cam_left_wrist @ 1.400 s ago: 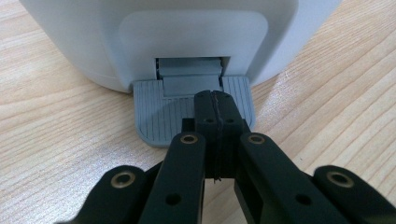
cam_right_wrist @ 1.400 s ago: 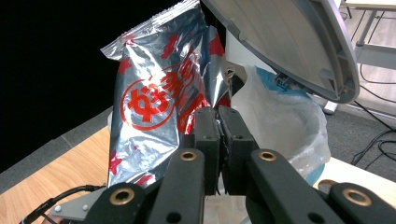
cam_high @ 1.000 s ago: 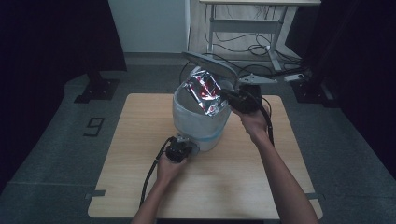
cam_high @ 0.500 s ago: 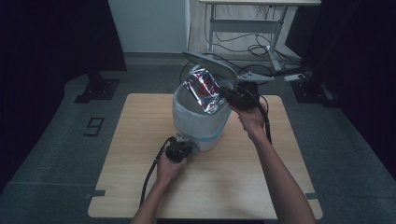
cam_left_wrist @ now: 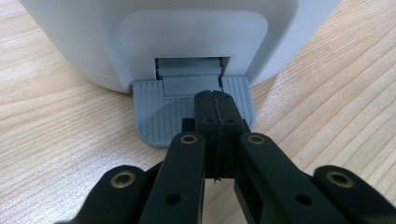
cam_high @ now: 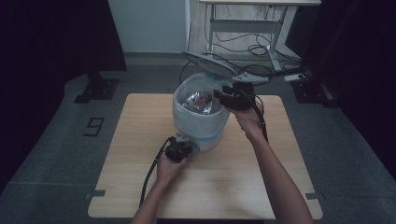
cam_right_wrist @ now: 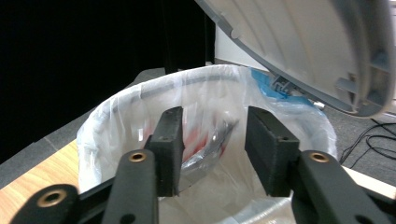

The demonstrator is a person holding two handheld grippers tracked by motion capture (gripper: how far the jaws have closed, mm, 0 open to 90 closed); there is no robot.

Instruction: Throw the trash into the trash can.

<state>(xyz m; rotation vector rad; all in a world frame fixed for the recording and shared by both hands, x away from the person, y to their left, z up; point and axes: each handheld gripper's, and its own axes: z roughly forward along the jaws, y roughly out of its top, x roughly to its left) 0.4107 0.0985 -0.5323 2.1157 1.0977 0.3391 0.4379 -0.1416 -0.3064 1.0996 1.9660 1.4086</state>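
Here, a round white plastic pedal bin [cam_high: 201, 122] stands upright at the middle of the pale wooden table [cam_high: 135, 177], its ribbed grey pedal [cam_left_wrist: 159, 116] pointing toward the person. Its domed lid [cam_high: 209, 64] tilts open behind. The left gripper [cam_left_wrist: 215, 105], jaws closed together and empty, presses on the pedal. Above the bin's mouth, the right gripper [cam_right_wrist: 212, 140] hangs with jaws apart, empty. Inside the translucent liner bag [cam_right_wrist: 205, 98] lies a crinkled silver and red wrapper [cam_high: 198, 100], partly hidden.
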